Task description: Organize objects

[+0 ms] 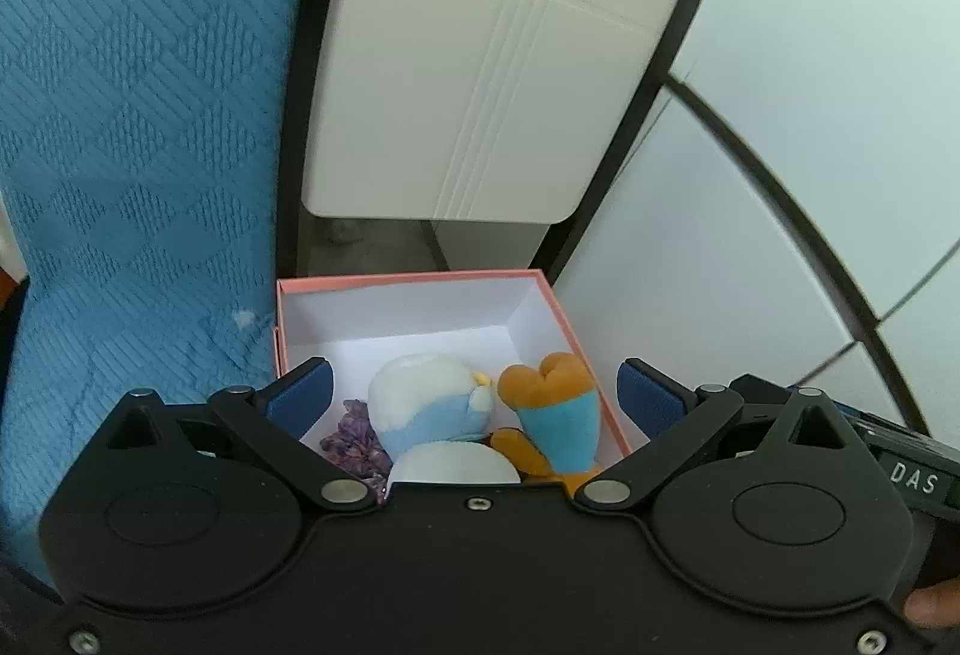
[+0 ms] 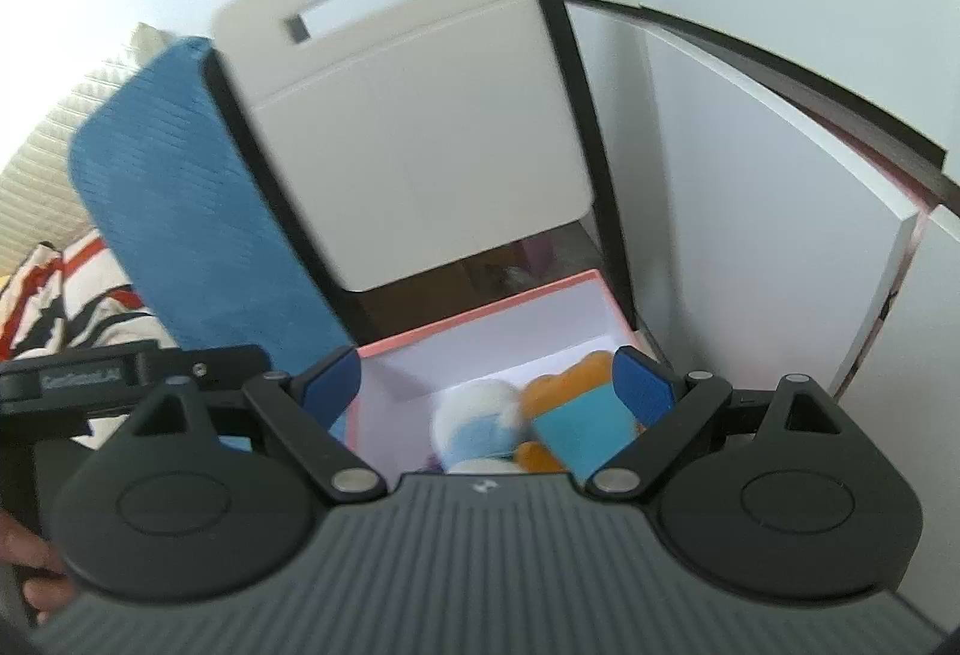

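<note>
Pink box (image 1: 600, 355), open-topped with a white interior, serves as landmark: inside it, left to right, lie a purple scrap (image 1: 354, 442), a white-and-blue plush (image 1: 429, 403) and an orange plush (image 1: 555, 409) in a teal top. Both toys look light and soft, best pinched across the body. Left gripper (image 1: 474, 394) and right gripper (image 2: 486, 385) hover above the box, fingers spread wide, holding nothing. Legible to the right of the box: "DAS" on the neighbouring gripper's label (image 1: 913, 479)
</note>
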